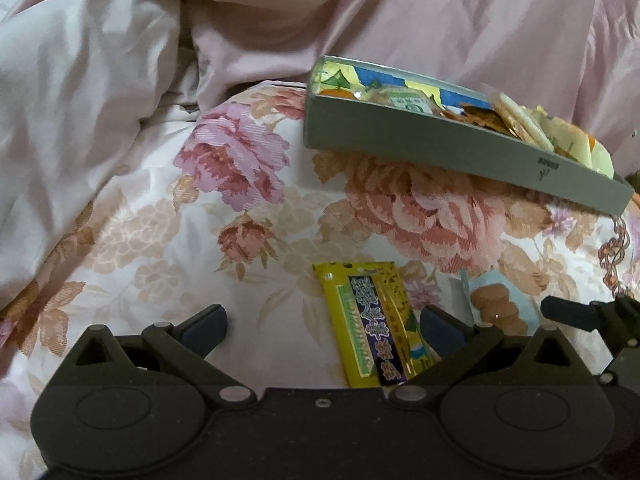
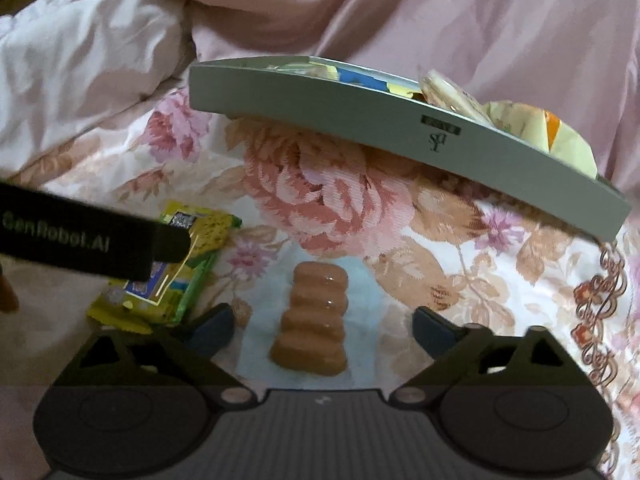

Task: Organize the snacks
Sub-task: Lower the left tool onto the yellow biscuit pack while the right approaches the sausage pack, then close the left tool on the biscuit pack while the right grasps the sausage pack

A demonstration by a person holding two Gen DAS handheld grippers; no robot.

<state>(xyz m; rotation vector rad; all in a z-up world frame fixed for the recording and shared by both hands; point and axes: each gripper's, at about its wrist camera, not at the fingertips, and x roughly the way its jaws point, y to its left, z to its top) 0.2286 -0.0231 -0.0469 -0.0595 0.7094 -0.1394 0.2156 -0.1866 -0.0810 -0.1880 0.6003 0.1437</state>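
Observation:
A yellow snack packet [image 1: 372, 320] with purple lettering lies flat on the floral bedspread, between the wide-apart fingers of my left gripper [image 1: 326, 326] and close to the right finger. My right gripper [image 2: 326, 330] is open around a pack of brown biscuits [image 2: 314, 320] in a pale blue wrapper, its pads clear of the pack. That biscuit pack [image 1: 496, 308] also shows at the right of the left wrist view. The grey box [image 2: 340, 108] behind holds several snack packets. The yellow packet [image 2: 192, 256] appears partly under my left gripper's black finger [image 2: 80, 236].
The grey box [image 1: 420, 140] rests tilted on the bedspread [image 1: 240, 184], its right end piled with wrapped crackers [image 1: 516, 120]. Rumpled pink and white bedding [image 1: 360, 20] rises behind it. A black finger of the right gripper [image 1: 572, 312] reaches in at the right edge.

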